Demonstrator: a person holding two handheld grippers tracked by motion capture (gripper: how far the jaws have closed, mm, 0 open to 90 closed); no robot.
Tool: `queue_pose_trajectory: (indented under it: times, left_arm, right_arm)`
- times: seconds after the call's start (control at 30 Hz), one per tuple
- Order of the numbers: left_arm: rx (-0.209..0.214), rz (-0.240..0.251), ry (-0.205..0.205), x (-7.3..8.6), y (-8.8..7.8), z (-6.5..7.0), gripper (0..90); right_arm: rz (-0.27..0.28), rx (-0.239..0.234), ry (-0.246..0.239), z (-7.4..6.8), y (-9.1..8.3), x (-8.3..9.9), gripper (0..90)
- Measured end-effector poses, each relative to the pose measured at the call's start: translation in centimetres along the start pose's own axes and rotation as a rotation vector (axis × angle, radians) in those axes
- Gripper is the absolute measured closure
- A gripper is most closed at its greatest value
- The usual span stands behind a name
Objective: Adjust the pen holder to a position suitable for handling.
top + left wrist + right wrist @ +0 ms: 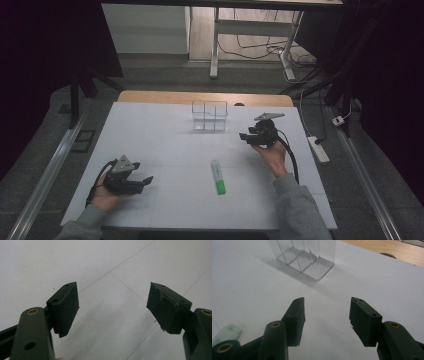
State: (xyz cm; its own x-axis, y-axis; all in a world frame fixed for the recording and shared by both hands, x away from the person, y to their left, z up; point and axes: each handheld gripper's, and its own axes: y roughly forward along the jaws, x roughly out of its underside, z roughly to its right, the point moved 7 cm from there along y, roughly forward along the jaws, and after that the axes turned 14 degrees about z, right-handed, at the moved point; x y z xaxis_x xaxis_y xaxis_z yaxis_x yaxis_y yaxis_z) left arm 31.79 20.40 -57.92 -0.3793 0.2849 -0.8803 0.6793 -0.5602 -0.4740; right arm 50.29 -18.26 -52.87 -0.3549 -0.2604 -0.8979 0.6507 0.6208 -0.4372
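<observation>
Highlighter [218, 177], green-bodied with a pale cap, lies flat on the white tabletop [165, 140], roughly midway between the two hands and a little nearer the person's edge; its pale end also appears blurred at the lower left of the right gripper view. Clear organizer [210, 115], a small compartmented box, stands upright near the far edge of the white surface, its compartments apparently empty. Right tool [245, 136] hovers just beside the organizer, jaws parted about halfway with nothing between them. Left tool [146, 180] rests low near the near-left corner, jaws wide apart and likewise empty, bare tabletop beneath them. Judged from this layout, the highlighter has yet to be picked up and stowed: grasp, lift, carry and placement into a compartment all appear to remain. Open room is generous: the surface between highlighter and organizer is bare, so a straight path is available. The near edge lies close to the left hand, and the organizer's thin upright walls leave narrow openings, calling for care on insertion.
</observation>
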Motion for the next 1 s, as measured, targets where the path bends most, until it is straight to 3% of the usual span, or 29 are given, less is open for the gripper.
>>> queue_pose_trajectory:
  times: [0.7, 0.83, 1.0]
  left_arm:
    - [0.001, 0.004, 0.001, 0.0, -0.1, 0.0, 25.3]
    - [-0.001, 0.003, 0.004, -0.1, 0.0, 0.1, 25.3]
    - [-0.004, -0.001, 0.006, 0.0, 0.0, 0.1, 25.3]
  right_arm:
    - [-0.048, -0.014, -0.018, -2.3, -6.9, 3.6, 33.8]
    - [-0.052, -0.024, -0.007, -2.6, -7.9, 4.5, 32.2]
    - [-0.044, -0.042, -0.019, -3.2, -8.2, 4.3, 31.1]
